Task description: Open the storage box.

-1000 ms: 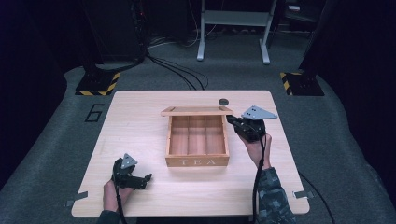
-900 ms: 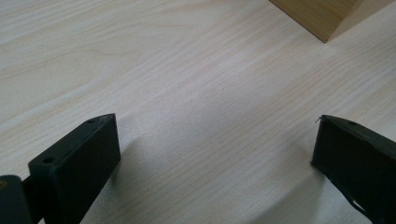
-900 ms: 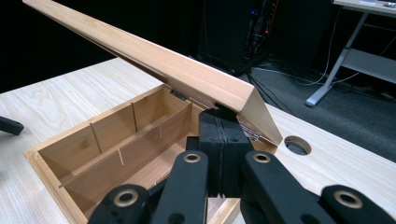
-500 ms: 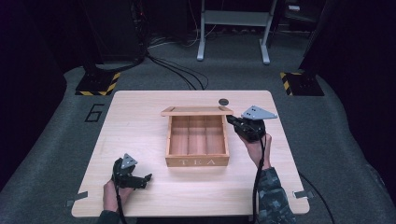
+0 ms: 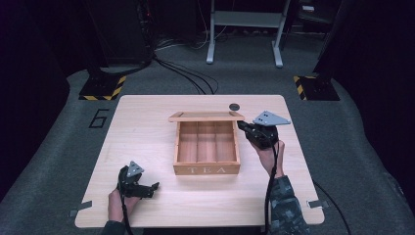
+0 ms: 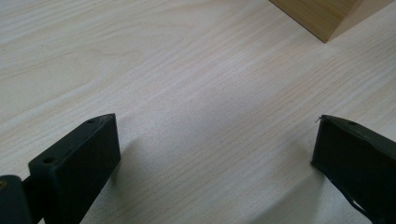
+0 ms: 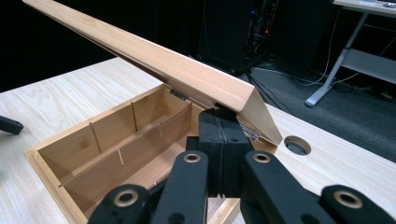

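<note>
Pale bamboo-like wood forms the tea box [image 5: 207, 149], a rectangular case w/ three long compartments split by thin slats; "TEA" is marked on its near front wall. It sits at mid-table, slightly right of centre. Its lid [image 5: 206, 116], a flat slab of the same wood w/ a bevelled edge, stands raised on hinges along the far wall; in the right gripper view it slants up and away over the compartments [image 7: 154, 58].

Right gripper [image 5: 243, 127]: matte black, hard-edged, grey three-cornered plate on top. Its jaws are pressed together, pad to pad, w/ nothing visible between them; tips sit at the box's far right corner, just under the lid's end [image 7: 223, 140]. Whether they touch the lid cannot be told.

Left gripper [image 5: 152, 186]: same black build, low over the near left part of the table, well apart from the box. Its jaws stand wide, bare wood between them [image 6: 215, 154]; a box corner [image 6: 327, 18] shows farther off.

Table [image 5: 147, 127]: light wood-grain top, smooth, rounded corners, w/ a round dark cable hole [image 5: 234, 106] beyond the box. Floor: grey carpet marked "6" [image 5: 99, 118], black cables [image 5: 186, 78], yellow-black hazard tape on stand bases [image 5: 103, 90], grey desk frame [image 5: 244, 29] at rear; room dark.
</note>
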The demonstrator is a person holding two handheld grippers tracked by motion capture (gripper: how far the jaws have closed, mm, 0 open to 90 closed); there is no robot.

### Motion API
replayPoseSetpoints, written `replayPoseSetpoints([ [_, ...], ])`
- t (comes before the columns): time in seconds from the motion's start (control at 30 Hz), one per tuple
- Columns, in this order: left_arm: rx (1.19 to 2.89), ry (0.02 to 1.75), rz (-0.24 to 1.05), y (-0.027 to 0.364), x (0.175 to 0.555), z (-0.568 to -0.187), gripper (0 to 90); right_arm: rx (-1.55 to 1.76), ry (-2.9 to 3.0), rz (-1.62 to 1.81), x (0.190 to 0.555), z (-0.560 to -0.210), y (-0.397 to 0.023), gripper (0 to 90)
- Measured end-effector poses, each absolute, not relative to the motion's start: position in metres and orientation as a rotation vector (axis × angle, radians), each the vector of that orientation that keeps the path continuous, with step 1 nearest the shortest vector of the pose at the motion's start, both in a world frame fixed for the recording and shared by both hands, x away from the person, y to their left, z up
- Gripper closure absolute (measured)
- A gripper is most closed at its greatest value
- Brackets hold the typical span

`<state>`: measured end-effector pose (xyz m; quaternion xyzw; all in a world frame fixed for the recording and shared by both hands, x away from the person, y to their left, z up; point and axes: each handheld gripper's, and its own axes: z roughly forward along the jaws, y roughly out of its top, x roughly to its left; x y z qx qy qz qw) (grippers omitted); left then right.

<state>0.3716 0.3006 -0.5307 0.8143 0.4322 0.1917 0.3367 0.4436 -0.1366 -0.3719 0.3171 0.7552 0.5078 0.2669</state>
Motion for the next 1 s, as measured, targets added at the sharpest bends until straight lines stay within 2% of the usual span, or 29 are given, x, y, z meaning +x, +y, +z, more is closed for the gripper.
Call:
replayPoseSetpoints([
  [1.0, 2.121, 1.125, 0.502, 0.3, 0.372, -0.531, 0.6, 0.865, 2.048, 1.381, 0.432, -0.384, -0.135, 90.0],
])
